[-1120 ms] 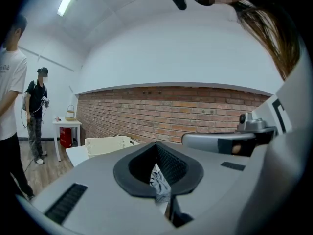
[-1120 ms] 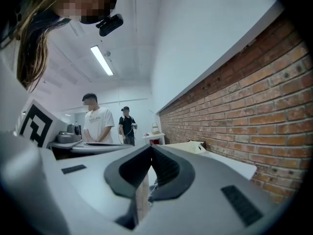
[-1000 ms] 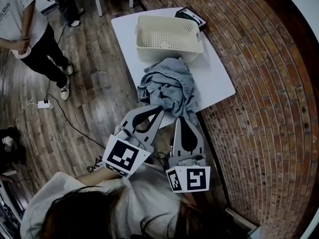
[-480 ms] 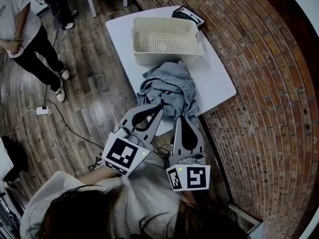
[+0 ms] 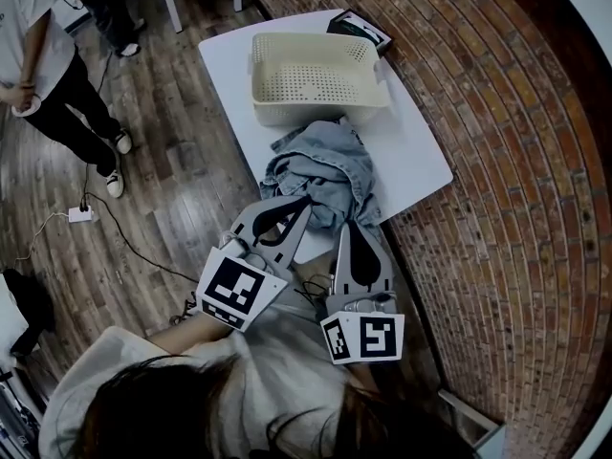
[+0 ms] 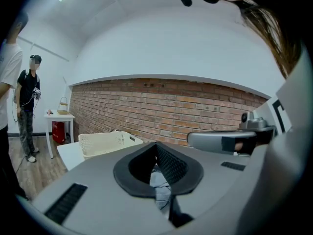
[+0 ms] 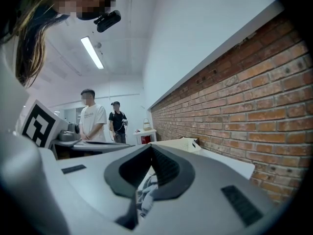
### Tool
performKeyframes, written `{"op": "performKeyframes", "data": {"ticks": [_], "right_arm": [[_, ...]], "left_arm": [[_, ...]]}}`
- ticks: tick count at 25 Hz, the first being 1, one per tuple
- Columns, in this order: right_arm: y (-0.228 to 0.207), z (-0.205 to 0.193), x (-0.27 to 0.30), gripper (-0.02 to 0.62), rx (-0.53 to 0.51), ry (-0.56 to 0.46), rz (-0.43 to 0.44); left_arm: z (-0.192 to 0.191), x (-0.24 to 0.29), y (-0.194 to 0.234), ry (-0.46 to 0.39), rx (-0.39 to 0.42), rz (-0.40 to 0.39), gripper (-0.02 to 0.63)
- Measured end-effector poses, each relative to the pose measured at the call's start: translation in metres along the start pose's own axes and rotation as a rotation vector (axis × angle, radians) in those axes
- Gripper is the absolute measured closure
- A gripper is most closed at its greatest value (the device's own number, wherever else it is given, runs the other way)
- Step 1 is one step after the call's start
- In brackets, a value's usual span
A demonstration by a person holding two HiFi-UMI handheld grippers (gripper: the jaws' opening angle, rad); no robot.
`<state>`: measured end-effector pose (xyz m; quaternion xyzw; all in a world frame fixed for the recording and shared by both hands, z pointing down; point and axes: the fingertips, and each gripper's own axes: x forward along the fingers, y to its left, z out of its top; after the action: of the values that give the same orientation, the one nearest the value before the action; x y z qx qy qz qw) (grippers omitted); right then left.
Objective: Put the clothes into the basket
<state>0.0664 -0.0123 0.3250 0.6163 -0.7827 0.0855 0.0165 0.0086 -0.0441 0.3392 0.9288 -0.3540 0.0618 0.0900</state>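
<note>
1. The blue clothes (image 5: 320, 170) lie in a crumpled heap on the white surface (image 5: 411, 151); they are just in front of the basket (image 5: 316, 103), not in it.
2. The basket is cream with small holes in its sides; it sits on the far part of the surface, and a dark box (image 5: 359, 29) lies just behind it.
3. The left tool (image 5: 306, 204) has its jaws pressed together; its tip is at the near edge of the clothes, and a bit of blue cloth shows through the gap behind the tips.
4. The right tool (image 5: 350, 226) has its jaws pressed together too; its tip is at the near right edge of the clothes, close beside the left tool.
5. A brick wall (image 5: 497, 161) runs along the right side of the surface; a person (image 5: 38, 55) stands on the wood floor (image 5: 163, 161), well apart on the left.
</note>
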Motion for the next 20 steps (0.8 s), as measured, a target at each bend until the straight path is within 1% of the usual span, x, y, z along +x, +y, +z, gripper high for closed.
{"op": "performKeyframes", "data": {"ticks": [4, 6, 8, 10, 11, 12, 13, 14, 17, 20], "right_arm": [[-0.012, -0.007, 0.008, 0.589, 0.022, 0.027, -0.001], [-0.02, -0.011, 0.013, 0.589, 0.037, 0.039, 0.008], [-0.027, -0.019, 0.017, 0.589, 0.043, 0.056, 0.014], [-0.034, -0.028, 0.022, 0.56, 0.05, 0.074, 0.017], [-0.038, -0.032, 0.023, 0.557, 0.056, 0.08, 0.015], [-0.042, -0.037, 0.025, 0.546, 0.063, 0.085, 0.009], [-0.046, -0.042, 0.026, 0.519, 0.069, 0.09, 0.004], [-0.05, -0.046, 0.027, 0.497, 0.074, 0.096, 0.0], [-0.061, -0.056, 0.03, 0.453, 0.078, 0.114, -0.019], [-0.071, -0.066, 0.032, 0.406, 0.087, 0.137, -0.038]], "left_arm": [[0.0, 0.012, 0.009, -0.04, -0.002, -0.005, 0.598], [-0.005, 0.019, 0.016, -0.034, -0.008, -0.003, 0.598], [-0.013, 0.025, 0.024, -0.025, 0.001, 0.019, 0.595], [-0.022, 0.03, 0.031, -0.009, 0.003, 0.026, 0.594], [-0.026, 0.032, 0.034, 0.003, -0.005, 0.021, 0.578], [-0.03, 0.035, 0.036, 0.015, -0.016, 0.013, 0.529], [-0.034, 0.038, 0.038, 0.026, -0.028, 0.004, 0.471], [-0.037, 0.041, 0.039, 0.037, -0.039, -0.005, 0.447], [-0.045, 0.049, 0.041, 0.073, -0.061, -0.037, 0.401], [-0.059, 0.056, 0.04, 0.128, -0.07, -0.072, 0.355]]}}
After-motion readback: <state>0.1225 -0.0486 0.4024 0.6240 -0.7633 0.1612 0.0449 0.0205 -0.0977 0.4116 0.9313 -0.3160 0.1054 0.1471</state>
